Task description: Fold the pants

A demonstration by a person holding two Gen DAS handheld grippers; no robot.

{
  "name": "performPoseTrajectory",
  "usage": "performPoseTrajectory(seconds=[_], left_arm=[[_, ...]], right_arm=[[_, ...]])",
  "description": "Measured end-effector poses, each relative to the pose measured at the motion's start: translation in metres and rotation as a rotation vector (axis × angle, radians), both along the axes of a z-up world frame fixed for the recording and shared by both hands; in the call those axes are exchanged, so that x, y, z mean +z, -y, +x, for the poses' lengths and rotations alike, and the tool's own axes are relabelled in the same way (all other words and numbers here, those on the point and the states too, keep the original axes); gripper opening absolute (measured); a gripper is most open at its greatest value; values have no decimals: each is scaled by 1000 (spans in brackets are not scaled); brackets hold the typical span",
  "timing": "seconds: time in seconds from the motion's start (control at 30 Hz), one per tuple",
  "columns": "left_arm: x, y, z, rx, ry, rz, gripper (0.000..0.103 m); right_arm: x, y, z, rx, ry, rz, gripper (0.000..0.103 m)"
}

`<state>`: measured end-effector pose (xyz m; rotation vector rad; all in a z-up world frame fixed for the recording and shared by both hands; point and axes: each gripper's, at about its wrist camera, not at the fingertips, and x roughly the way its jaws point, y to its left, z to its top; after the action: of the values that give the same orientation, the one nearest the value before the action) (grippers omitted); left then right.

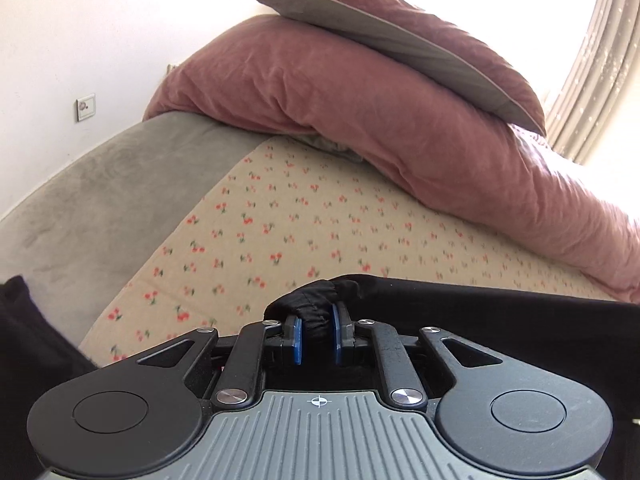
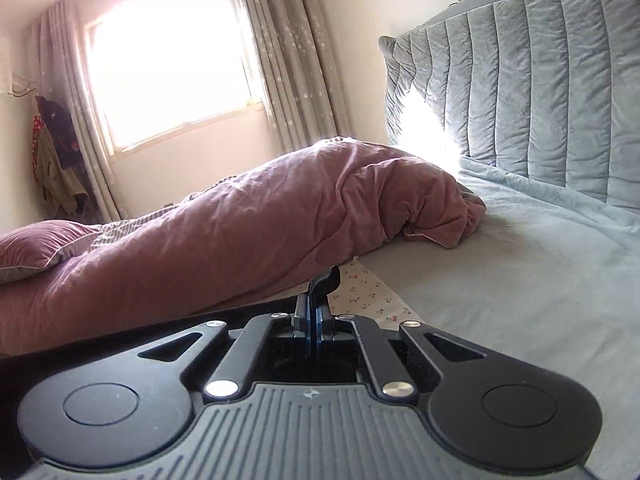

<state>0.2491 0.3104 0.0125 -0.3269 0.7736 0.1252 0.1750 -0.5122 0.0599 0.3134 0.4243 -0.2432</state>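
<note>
Here the bed (image 2: 520, 280) fills both views, a pink duvet (image 1: 360, 128) heaped along its far side over a cherry-print sheet (image 1: 280, 240). The black pants (image 1: 500, 320) hang stretched between the tools, raised off the sheet: soft, light, limp cloth, best taken at gathered edges. The left gripper (image 1: 316, 330) clamps a bunched hem; the right gripper (image 2: 315, 322) pinches a thin fold.

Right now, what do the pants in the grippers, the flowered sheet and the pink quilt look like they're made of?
Pants: thin matte black woven cloth, probably synthetic or cotton; it bunches into fine gathers.
Flowered sheet: flat printed cotton by its look, beige with small red cherries, no sheen.
Pink quilt: padded, soft brushed or velvety cover; puffy folds, faint nap.
</note>
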Motion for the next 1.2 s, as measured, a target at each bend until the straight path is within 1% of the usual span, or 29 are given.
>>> performPoseTrajectory(seconds=[0.07, 0.13, 0.2, 0.23, 0.33, 0.37, 0.4, 0.43, 0.47, 0.5, 0.6, 0.63, 0.67, 0.7, 0.73, 0.77, 0.83, 0.9, 0.97, 1.03, 1.07, 1.1, 1.17, 1.2], left_arm=[[-12, -2, -24, -30, -22, -19, 14], [-24, -6, -47, -48, -42, -41, 15], [-38, -13, -60, -61, -74, -60, 16], [-44, -17, -66, -71, -87, -79, 18], [-51, -22, -82, -112, -111, -102, 22], [-49, -22, -88, -123, -107, -109, 22], [-45, -22, -95, -133, -97, -106, 24], [-41, -23, -102, -141, -82, -92, 25], [-37, -24, -108, -145, -70, -80, 27], [-35, -27, -114, -145, -58, -83, 28], [-30, -38, -128, -128, -33, -142, 29], [-29, -43, -134, -115, -18, -169, 30], [-28, -45, -138, -102, -8, -194, 31], [-29, -48, -143, -91, 2, -229, 34], [-30, -48, -147, -88, 11, -253, 38], [-31, -46, -151, -92, 21, -263, 39], [-33, -39, -153, -106, 22, -249, 40], [-35, -33, -149, -103, 8, -257, 40], [-35, -29, -141, -102, 17, -279, 46], [-34, -22, -132, -95, 41, -285, 72], [-35, -17, -126, -92, 47, -277, 75], [-37, -12, -118, -88, 38, -260, 76], [-45, -6, -103, -46, 3, -229, 75], [-52, -5, -96, -11, -21, -214, 69]], right_arm=[[-21, 3, -36, -4, -42, 20, 0], [-50, 5, -68, -31, -108, 32, 0], [-76, 7, -91, -35, -154, 70, 0], [-89, 6, -101, -20, -174, 90, 0], [-113, 0, -118, -42, -222, 110, 0], [-118, -1, -122, -57, -232, 118, 2], [-122, -1, -126, -78, -242, 137, 9], [-124, 0, -131, -100, -245, 162, 18], [-126, 2, -136, -120, -241, 187, 22], [-124, 0, -150, -131, -218, 209, 26], [-120, 5, -163, -184, -165, 266, 39], [-119, 6, -170, -208, -145, 299, 45], [-119, 7, -180, -230, -130, 336, 48], [-120, 7, -188, -252, -112, 373, 52], [-120, 6, -193, -275, -98, 410, 54], [-122, 4, -197, -290, -88, 447, 54], [-125, -6, -206, -301, -89, 508, 54], [-123, -19, -205, -292, -105, 506, 54], [-117, -27, -193, -264, -102, 510, 56], [-114, -28, -177, -254, -106, 543, 61], [-114, -27, -166, -263, -123, 549, 62], [-116, -26, -153, -287, -160, 535, 62], [-122, -23, -133, -348, -237, 519, 62], [-129, -20, -123, -371, -275, 535, 62]])
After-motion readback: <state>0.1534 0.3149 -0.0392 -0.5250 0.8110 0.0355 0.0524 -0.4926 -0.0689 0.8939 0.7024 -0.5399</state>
